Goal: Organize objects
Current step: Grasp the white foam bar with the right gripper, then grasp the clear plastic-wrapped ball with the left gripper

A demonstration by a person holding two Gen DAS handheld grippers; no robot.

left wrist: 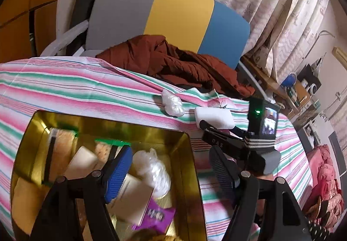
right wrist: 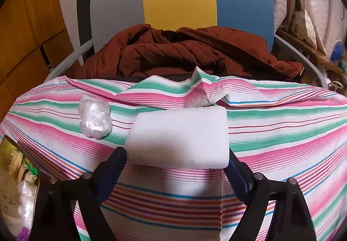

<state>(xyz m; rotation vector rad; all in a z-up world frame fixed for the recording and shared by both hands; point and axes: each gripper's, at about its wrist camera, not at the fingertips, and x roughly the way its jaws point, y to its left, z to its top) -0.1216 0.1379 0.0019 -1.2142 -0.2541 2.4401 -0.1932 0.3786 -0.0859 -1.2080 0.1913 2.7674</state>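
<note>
White foam block lies mid-frame on the striped cloth, between the right gripper's spread fingers; whether the pads press it, I cannot tell. Lower left in the left view, the left gripper hangs released and empty over the gold tin of packets.

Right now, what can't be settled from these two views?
- Right gripper: whether its pads press the white block; the block's edges hide the contact.
- Gold tin: near end cut off by the frame, partly covered by the left gripper.
- Purple packet: print blurred.
</note>
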